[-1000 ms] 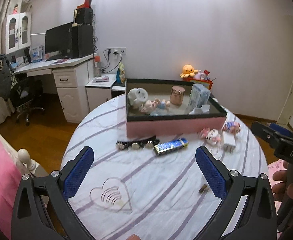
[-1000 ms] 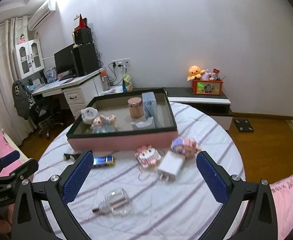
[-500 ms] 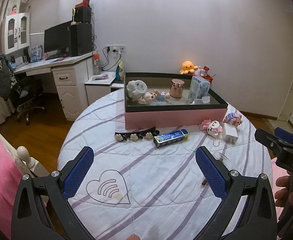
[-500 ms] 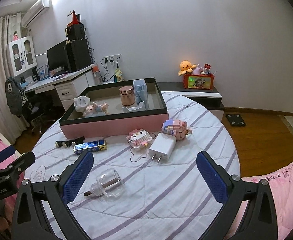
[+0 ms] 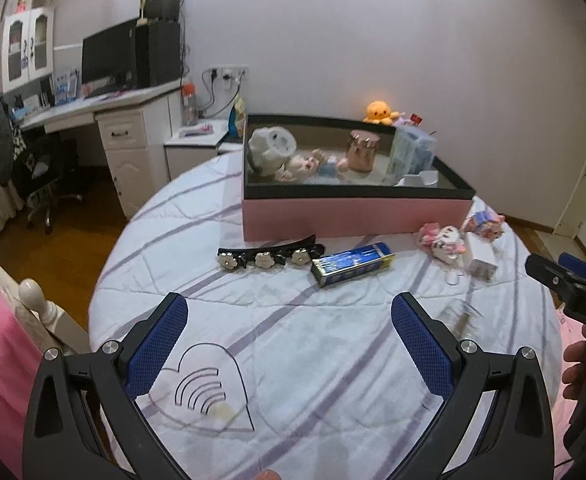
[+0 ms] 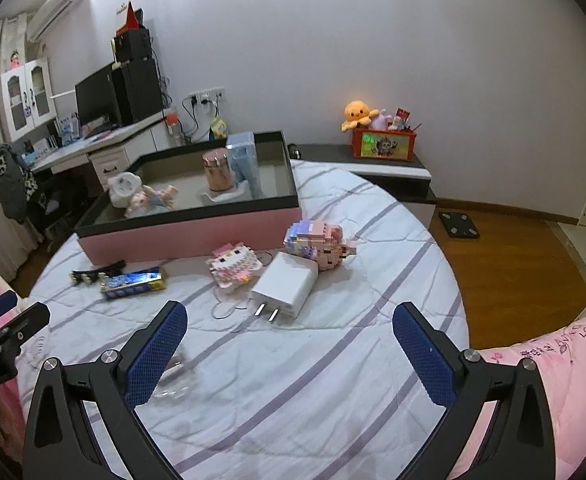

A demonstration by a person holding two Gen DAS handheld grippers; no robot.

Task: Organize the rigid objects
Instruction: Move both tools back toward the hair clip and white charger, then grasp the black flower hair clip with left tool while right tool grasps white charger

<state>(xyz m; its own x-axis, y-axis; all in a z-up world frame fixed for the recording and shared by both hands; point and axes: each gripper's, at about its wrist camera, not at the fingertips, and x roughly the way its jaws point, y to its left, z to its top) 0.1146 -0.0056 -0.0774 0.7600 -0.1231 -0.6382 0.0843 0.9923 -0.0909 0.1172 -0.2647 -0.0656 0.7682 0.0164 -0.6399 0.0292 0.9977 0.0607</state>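
a: left wrist view first. how far along does the sorting look?

b: partly done, i judge. the pink box (image 5: 353, 212) at the far side of the round table (image 5: 293, 360) already holds a white figure (image 5: 271, 152), a small doll (image 5: 307, 166), a copper jar (image 5: 361, 151) and a clear blue case (image 5: 411, 154). left out on the cloth: a black hair clip (image 5: 269, 254) with three flowers, just near the box front; a blue packet (image 5: 353, 266) touching its right end; and, at the near left, a clear heart plaque (image 5: 203, 392).

a: and the left gripper (image 5: 293, 354)?

b: spread wide, nothing between its blue pads, hovering above the cloth. the right gripper (image 5: 565, 280) pokes in from the right edge; its state i cannot tell there.

a: right wrist view, then?

b: the right gripper (image 6: 291, 354) gapes wide too, holding nothing. ahead of it lie a white charger (image 6: 287, 284), prongs toward the camera, a pink block cat (image 6: 235, 266) to its left and a block pig (image 6: 319, 244) touching its far corner. a clear glass piece (image 6: 177, 378) sits right beside the left finger, partly hidden. all look hard and small, the blocks perhaps fragile.

a: so what remains?

b: seven loose pieces, as far as i see.
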